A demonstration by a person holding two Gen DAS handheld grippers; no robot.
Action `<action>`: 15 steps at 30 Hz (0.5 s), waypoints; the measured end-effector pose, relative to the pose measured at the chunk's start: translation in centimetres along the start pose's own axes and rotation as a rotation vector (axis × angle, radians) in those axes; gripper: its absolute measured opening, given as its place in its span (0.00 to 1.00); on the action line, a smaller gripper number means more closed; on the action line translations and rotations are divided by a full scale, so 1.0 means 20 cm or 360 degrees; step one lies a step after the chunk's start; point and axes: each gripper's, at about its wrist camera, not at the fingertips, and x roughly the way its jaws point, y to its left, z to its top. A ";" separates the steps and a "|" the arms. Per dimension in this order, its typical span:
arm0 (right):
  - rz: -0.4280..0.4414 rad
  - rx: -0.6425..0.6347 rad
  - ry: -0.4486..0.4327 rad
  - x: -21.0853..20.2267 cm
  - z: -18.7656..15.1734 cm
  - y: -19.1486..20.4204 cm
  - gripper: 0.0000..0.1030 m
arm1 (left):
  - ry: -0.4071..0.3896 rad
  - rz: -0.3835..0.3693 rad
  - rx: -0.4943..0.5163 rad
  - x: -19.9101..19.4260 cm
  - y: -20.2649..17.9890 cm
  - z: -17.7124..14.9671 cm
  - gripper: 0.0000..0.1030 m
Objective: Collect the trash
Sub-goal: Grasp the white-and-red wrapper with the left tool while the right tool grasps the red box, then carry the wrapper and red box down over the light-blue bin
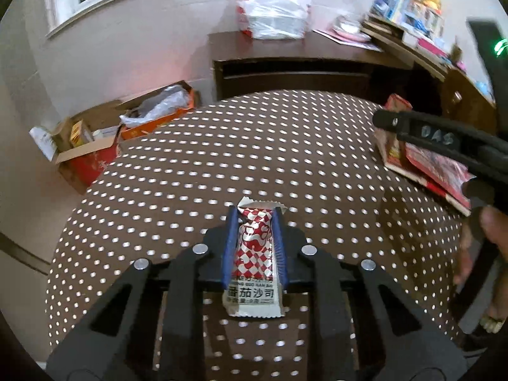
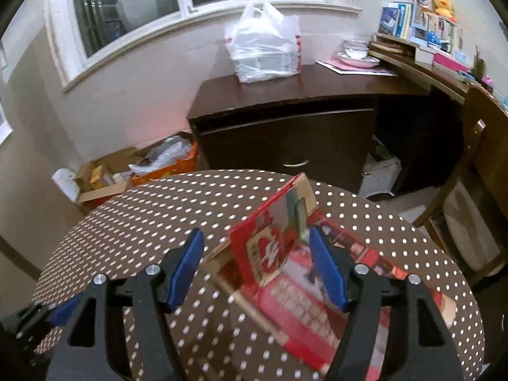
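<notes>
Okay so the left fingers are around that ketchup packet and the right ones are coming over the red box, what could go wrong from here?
1. The left gripper pinches the ketchup packet by its narrow middle; it may slip out when lifted, or squeeze out sauce if any is left.
2. The right gripper is open over the red box, whose flap stands up; closing there might catch only the flap and crumple it.
</notes>
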 end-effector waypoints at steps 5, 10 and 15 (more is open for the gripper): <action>0.0072 0.0034 -0.0006 -0.04 -0.02 -0.01 0.29 | -0.0078 -0.0036 -0.0133 -0.11 0.12 0.00 0.20; 0.0196 -0.0035 -0.0059 -0.23 -0.07 0.08 0.07 | -0.0160 -0.0078 -0.0229 -0.30 0.22 -0.03 0.20; 0.0386 -0.0121 -0.0119 -0.48 -0.15 0.26 0.04 | -0.0227 -0.0098 -0.0285 -0.52 0.30 -0.12 0.20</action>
